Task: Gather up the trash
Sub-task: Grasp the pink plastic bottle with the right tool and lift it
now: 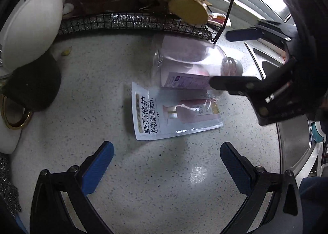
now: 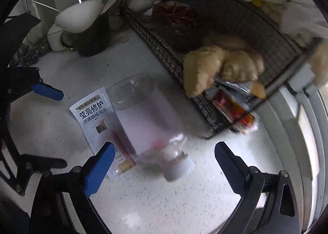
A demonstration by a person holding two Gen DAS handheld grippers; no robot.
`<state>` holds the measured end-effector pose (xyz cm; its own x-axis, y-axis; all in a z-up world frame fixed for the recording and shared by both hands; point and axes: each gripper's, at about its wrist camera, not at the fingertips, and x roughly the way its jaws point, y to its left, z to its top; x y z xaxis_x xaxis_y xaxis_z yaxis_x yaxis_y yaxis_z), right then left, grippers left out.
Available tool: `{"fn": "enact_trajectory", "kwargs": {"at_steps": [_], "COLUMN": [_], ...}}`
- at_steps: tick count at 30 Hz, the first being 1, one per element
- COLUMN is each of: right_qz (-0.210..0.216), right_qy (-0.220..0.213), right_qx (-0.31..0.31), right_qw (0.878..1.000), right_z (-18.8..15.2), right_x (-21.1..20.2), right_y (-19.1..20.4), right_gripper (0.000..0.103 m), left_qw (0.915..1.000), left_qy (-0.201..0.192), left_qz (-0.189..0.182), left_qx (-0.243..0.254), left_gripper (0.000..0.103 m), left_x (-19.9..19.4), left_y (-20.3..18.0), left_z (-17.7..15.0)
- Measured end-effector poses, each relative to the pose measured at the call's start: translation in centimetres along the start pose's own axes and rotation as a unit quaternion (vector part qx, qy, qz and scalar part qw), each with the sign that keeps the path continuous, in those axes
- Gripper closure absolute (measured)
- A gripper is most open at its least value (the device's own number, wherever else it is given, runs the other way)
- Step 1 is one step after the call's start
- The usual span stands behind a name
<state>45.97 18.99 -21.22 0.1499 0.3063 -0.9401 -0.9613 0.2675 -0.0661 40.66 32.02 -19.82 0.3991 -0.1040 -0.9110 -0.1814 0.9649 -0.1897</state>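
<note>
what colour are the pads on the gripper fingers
Blue pads on black arms, clearest in the left wrist view.

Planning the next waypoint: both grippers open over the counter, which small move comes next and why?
Probably ease the right gripper forward and close it on the clear bottle. The bottle lies on its side between the open fingers, cap end nearest, partly over the flat sachet. The left gripper is open and short of both, so lifting the bottle first would likely free the sachet for it.
</note>
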Motion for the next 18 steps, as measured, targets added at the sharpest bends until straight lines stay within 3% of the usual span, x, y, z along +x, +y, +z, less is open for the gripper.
{"fn": "enact_trajectory", "kwargs": {"at_steps": [6,9,18], "right_qz": [0.034,0.052,0.029], "right_qy": [0.02,0.029,0.024], "right_qx": [-0.019,-0.018,0.0], "right_qw": [0.999,0.998,0.999], "right_z": [1.6,1.8,-1.0], "right_x": [2.6,3.4,1.8], "right_y": [0.2,0.4,1.7], "right_gripper": [0.013,0.024,0.025], "left_qw": [0.9998,0.9998,1.0], "left_qy": [0.012,0.014,0.0], "left_qz": [0.002,0.006,-0.006], "left_qx": [0.017,0.014,-0.001], "left_gripper": [0.0,0.0,0.0], "left_x": [1.0,1.2,1.0], "left_y": [0.4,0.9,2.1], "left_z": [0.4,0.8,2.5]}}
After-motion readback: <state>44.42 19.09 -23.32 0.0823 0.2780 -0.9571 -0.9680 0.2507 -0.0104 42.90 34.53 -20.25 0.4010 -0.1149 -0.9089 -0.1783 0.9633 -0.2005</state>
